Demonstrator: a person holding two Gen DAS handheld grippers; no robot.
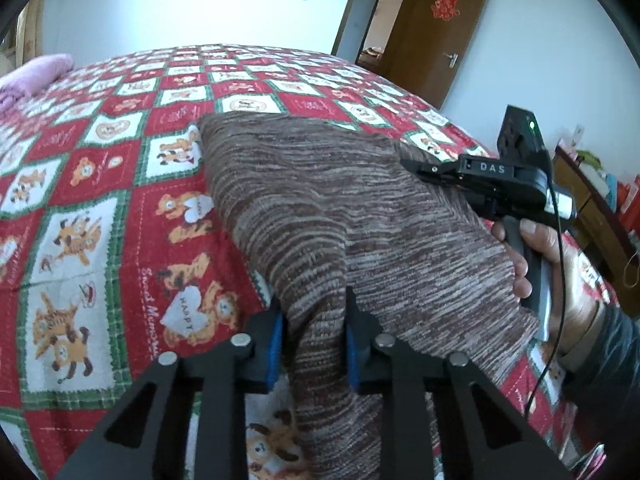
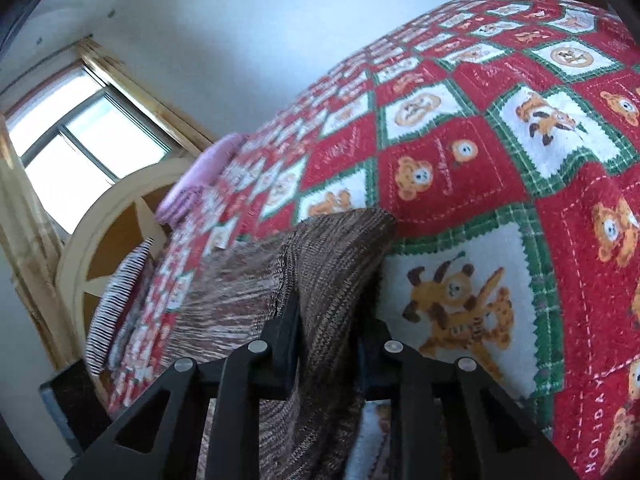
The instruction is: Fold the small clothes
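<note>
Gripping the near edge of a brown striped knit garment [image 1: 320, 208], the left gripper [image 1: 314, 344] has its blue pads [image 1: 276, 350] pressed narrow on a bunched fold of the cloth, which drapes down over the front of the bed. To its right, the right gripper [image 1: 416, 168], held in a person's hand [image 1: 532, 264], pinches the garment's far right corner; its own camera shows its jaws [image 2: 326, 332] closed tight on a raised hump of the same knit. Both holds look settled, so the step in hand seems to be the start of a fold: two corners are taken and nothing is yet lifted over. The next move likely calls for raising both grippers together and carrying the held edge across to the opposite side, keeping the cloth taut so it lands flat. The garment is thick, loosely knitted, streaked in brown and pale grey, and lies mostly spread on a red, white and green bear-patterned bedspread [image 1: 100, 184]. Farther off lie a pink folded cloth [image 1: 36, 76], a white wall and an open brown door [image 1: 440, 32].
</note>
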